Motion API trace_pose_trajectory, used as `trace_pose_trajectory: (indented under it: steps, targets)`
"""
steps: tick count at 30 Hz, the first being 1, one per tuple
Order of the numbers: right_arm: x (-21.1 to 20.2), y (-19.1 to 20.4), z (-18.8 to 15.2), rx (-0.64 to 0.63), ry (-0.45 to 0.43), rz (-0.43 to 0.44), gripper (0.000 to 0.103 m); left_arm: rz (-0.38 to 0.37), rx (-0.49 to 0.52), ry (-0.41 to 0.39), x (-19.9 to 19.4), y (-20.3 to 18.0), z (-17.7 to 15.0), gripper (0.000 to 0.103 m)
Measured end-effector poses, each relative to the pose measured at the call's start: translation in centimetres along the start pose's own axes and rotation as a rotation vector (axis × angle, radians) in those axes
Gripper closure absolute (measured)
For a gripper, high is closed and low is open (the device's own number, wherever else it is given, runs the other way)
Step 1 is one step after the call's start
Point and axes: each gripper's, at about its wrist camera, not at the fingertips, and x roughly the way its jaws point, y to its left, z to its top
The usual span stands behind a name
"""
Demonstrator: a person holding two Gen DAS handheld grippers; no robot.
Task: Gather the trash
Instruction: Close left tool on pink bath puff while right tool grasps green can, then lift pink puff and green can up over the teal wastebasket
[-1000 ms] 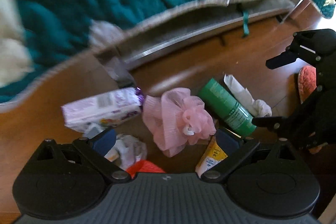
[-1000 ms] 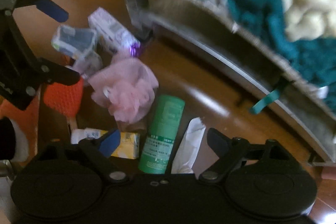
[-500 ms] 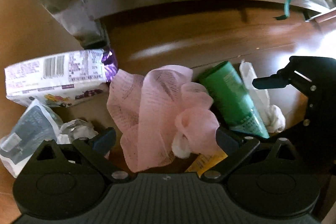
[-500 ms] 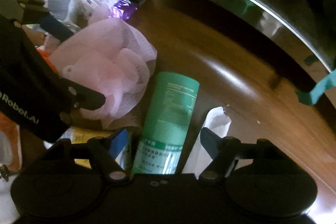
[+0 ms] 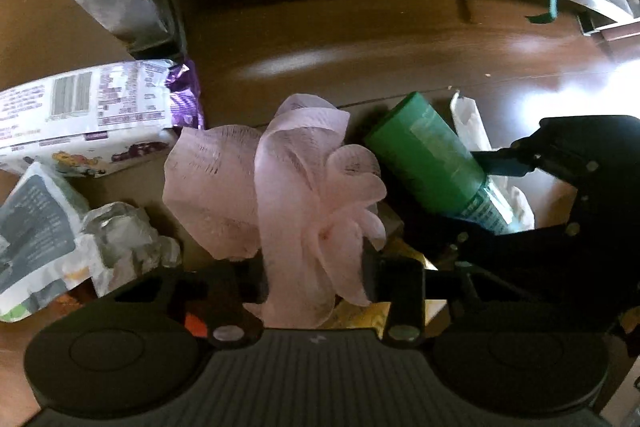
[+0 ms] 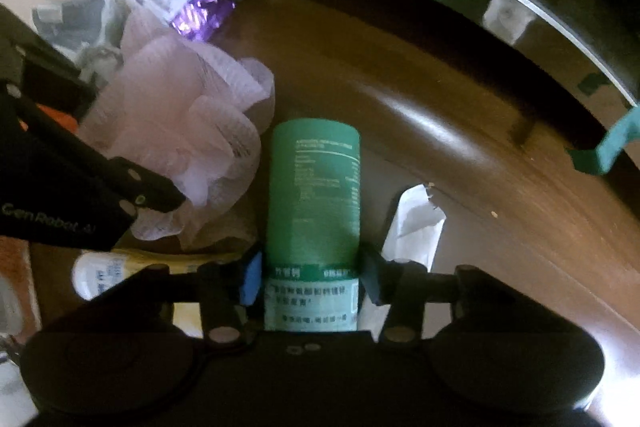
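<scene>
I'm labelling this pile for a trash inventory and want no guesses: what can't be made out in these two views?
- Yellow packet, left wrist view: mostly hidden under the pink mesh puff and the left tool.
- Green bottle, right wrist view: its near end is hidden behind the right tool; label print blurred.
- Grey pouch: cut off by the left edge.

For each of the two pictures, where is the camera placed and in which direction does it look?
Left wrist: sits on the left hand-held gripper, looks down at the floor; its fingers pinch the pink mesh puff; the right hand-held gripper shows at right.
Right wrist: sits on the right hand-held gripper, looks down; its jaws have just closed around the green tube; the left one shows at left.
Shared: puff, tube, purple-and-white packet.
</scene>
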Motion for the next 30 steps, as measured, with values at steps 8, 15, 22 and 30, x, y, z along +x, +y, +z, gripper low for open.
trace_pose_trajectory:
  steps: [8,15,22,30]
  targets:
    - [-4.9,0.7,-0.5,0.050,-0.022,0.022,0.055,0.012,-0.010,-0.017,-3.8,0.6,-1.1,0.075]
    - [-10.6,1.0,-1.5,0.172,-0.050,0.050,0.055,0.016,-0.024,-0.019,-8.8,0.1,-2.1,0.077]
    - [-19.3,2.7,-3.2,0.237,-0.151,0.087,0.055,0.011,0.003,-0.099,-16.8,-1.8,-4.2,0.077]
    - [-30.8,3.9,-6.0,0.260,-0.347,0.078,0.054,0.046,0.007,-0.254,-27.1,-5.0,-7.2,0.077]
